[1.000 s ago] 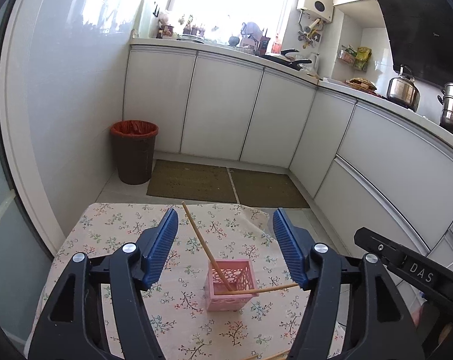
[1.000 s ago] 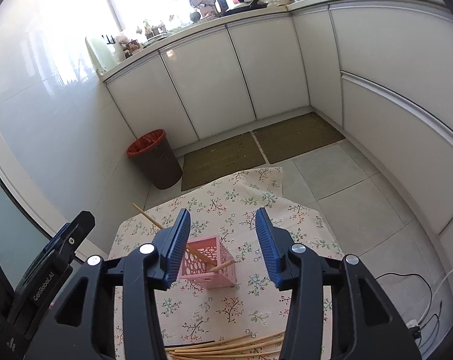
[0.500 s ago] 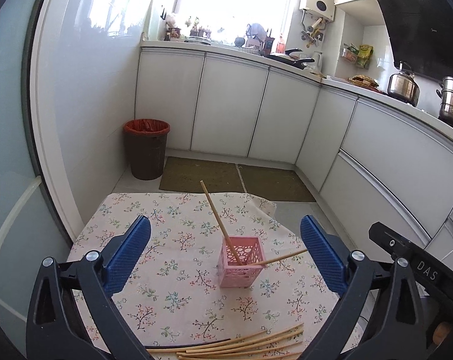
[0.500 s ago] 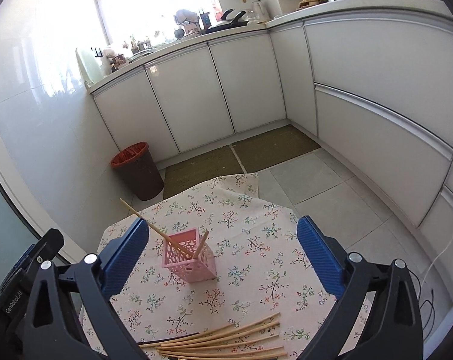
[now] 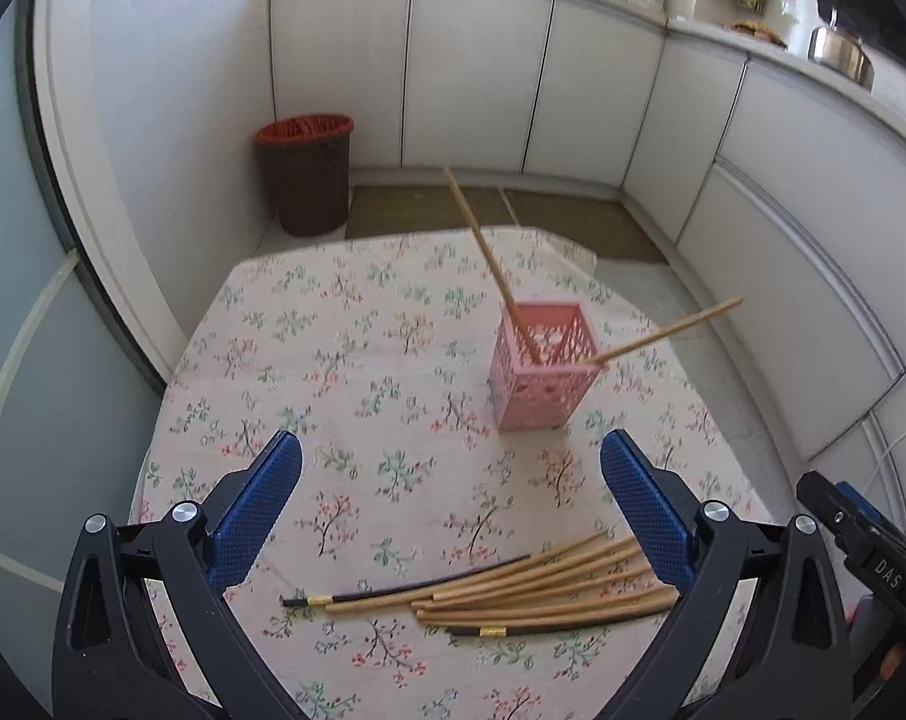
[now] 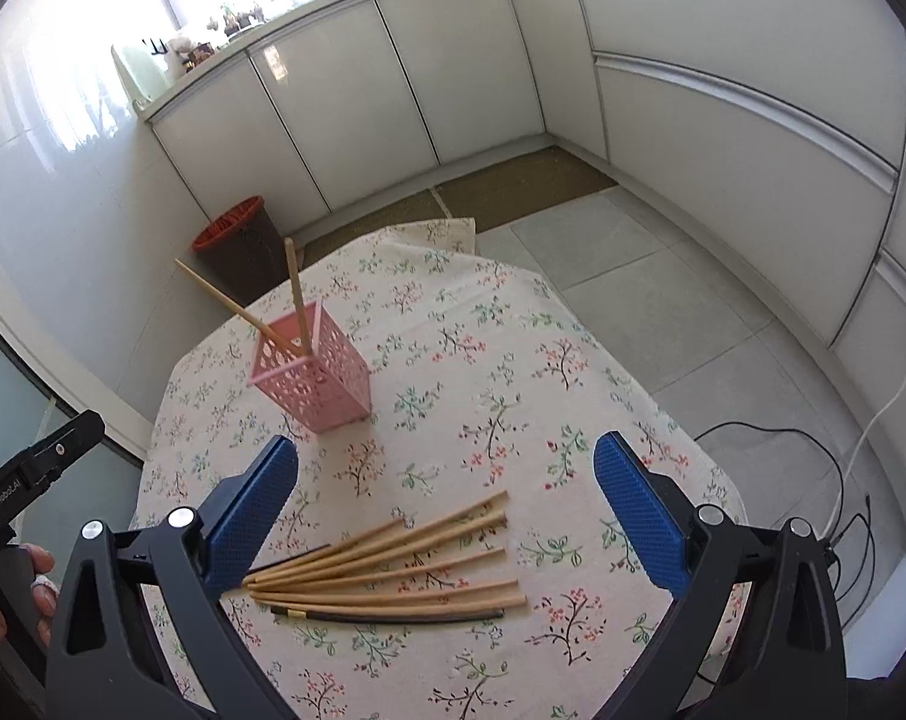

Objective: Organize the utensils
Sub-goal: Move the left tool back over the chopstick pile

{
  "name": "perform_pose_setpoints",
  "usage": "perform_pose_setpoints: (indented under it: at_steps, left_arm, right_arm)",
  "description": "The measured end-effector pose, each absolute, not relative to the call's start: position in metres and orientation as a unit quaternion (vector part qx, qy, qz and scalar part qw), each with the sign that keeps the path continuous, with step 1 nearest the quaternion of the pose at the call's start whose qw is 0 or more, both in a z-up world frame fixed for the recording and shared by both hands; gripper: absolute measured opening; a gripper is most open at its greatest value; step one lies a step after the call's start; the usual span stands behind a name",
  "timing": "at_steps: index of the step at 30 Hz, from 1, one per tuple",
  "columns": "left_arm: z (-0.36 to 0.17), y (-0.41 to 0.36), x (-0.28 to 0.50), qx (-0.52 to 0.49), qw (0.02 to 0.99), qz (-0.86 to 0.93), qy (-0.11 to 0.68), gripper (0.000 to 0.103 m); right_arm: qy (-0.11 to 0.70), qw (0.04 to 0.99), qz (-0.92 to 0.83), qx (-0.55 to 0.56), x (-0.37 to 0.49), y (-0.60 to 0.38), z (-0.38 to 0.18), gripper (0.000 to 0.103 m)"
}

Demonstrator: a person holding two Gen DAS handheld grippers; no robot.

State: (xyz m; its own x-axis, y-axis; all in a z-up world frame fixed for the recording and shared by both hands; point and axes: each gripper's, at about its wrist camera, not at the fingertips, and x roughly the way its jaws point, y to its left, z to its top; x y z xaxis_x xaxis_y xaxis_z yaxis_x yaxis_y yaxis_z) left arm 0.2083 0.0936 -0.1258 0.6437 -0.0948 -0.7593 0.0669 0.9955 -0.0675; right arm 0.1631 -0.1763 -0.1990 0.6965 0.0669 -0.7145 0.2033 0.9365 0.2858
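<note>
A pink perforated holder [image 5: 540, 366] [image 6: 312, 369] stands upright on the floral tablecloth [image 5: 363, 360] with two wooden chopsticks [image 5: 489, 258] leaning out of it. Several loose wooden and dark chopsticks [image 5: 513, 594] [image 6: 393, 570] lie fanned out near the front edge. My left gripper [image 5: 450, 504] is open and empty, above the cloth just behind the pile. My right gripper [image 6: 444, 504] is open and empty, above the loose chopsticks. The holder sits beyond both grippers.
A brown bin [image 5: 306, 174] with a red liner stands on the floor beyond the table. White cabinets [image 5: 477, 72] run along the back and right. Cables [image 6: 843, 480] lie on the floor right of the table. The other gripper's body [image 5: 873, 552] shows at the right.
Both grippers have opened wide and pulled back from the holder toward the front of the table. The loose chopstick pile has come fully into view beneath them.
</note>
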Motion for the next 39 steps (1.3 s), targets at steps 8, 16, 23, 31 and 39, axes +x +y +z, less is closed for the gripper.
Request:
perform_pose_setpoints:
  at_steps: [8, 16, 23, 31, 39]
  left_arm:
    - [-0.222, 0.132, 0.228, -0.058, 0.786, -0.05, 0.614, 0.096]
    - [-0.233, 0.117, 0.233, -0.008, 0.783, -0.019, 0.622, 0.096]
    - [-0.219, 0.117, 0.236, 0.012, 0.809, 0.015, 0.588, 0.096]
    - [-0.219, 0.102, 0.241, 0.034, 0.823, 0.0, 0.567, 0.096]
    - [-0.238, 0.058, 0.254, 0.053, 0.795, -0.101, 0.596, 0.096]
  right_arm:
    - [0.458, 0.86, -0.029, 0.223, 0.159, -0.202, -0.252, 0.096]
    - [0.465, 0.847, -0.021, 0.258, 0.16, -0.214, -0.26, 0.096]
    - [0.469, 0.846, -0.019, 0.252, 0.163, -0.21, -0.259, 0.096]
    - [0.484, 0.839, -0.018, 0.248, 0.167, -0.207, -0.267, 0.096]
    - [0.502, 0.821, -0.032, 0.269, 0.168, -0.22, -0.278, 0.096]
